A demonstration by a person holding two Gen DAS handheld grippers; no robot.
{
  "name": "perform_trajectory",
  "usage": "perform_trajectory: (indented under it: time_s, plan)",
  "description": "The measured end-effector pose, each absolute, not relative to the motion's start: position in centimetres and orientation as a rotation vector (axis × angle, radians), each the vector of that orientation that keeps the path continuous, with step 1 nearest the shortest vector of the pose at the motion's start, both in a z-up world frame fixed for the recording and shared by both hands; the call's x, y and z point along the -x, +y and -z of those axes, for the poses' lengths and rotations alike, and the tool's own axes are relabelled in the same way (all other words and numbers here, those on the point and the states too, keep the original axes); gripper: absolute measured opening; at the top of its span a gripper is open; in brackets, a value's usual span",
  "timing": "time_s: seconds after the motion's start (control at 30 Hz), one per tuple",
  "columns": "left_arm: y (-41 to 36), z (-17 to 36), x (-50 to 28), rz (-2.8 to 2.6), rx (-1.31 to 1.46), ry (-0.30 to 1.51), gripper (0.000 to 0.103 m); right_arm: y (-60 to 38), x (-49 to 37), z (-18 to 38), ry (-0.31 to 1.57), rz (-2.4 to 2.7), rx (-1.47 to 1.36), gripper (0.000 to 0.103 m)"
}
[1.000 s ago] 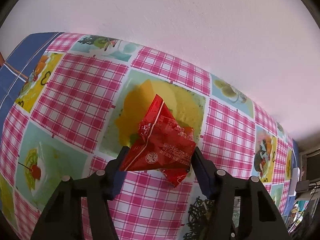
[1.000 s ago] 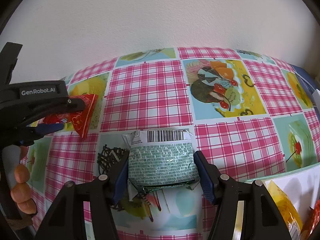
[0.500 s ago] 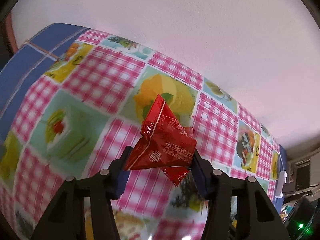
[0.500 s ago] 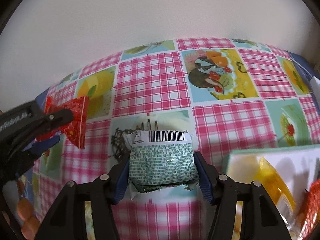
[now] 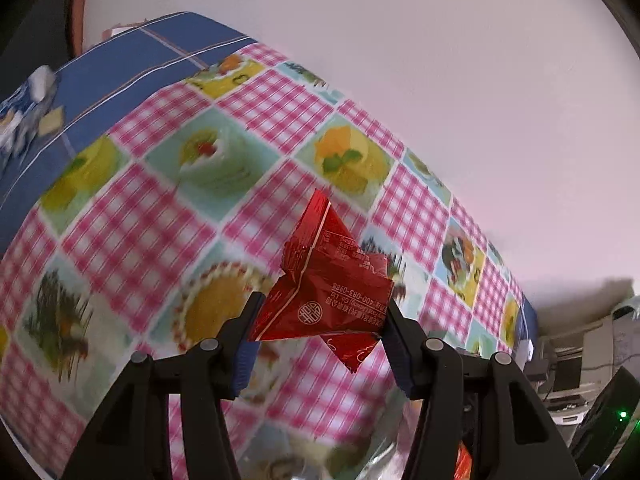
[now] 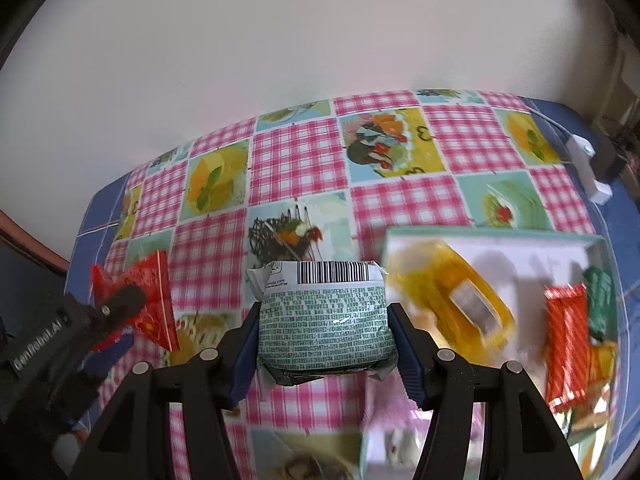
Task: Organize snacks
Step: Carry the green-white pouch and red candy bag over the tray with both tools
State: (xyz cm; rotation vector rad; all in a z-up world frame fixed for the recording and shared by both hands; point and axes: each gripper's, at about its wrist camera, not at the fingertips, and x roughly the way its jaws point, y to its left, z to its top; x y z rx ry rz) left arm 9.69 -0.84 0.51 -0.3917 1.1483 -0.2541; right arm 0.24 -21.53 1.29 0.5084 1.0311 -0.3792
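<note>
My left gripper (image 5: 322,320) is shut on a crumpled red snack packet (image 5: 326,280), held above the checked tablecloth (image 5: 160,232). The same red packet (image 6: 154,304) and the left gripper (image 6: 120,304) show at the lower left of the right wrist view. My right gripper (image 6: 322,328) is shut on a green-and-white packet (image 6: 324,324) with a barcode flap on top, also lifted off the table. To its right lies a white box (image 6: 520,248) with a teal rim, holding a yellow packet (image 6: 448,300), a red-orange packet (image 6: 568,340) and a green one (image 6: 600,296).
A white wall (image 6: 320,40) runs along the table's far edge. A white adapter with a cable (image 6: 588,164) lies on the blue cloth at the far right. A blue-and-white object (image 5: 24,104) sits at the table's left end. Dark equipment (image 5: 580,360) stands beyond the right end.
Both grippers rose with their packets. The left one swung sideways over the cloth. The white box with snacks slid much further into the right wrist view.
</note>
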Motion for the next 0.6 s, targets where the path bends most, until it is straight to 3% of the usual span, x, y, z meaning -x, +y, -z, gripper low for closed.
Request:
perform_trajectory:
  time_s: [0.6]
  plan:
    - [-0.6, 0.5, -1.9, 0.322, 0.334, 1.174, 0.057, -22.2, 9.7, -0.1, 1.04, 0.472, -0.564, 0.063]
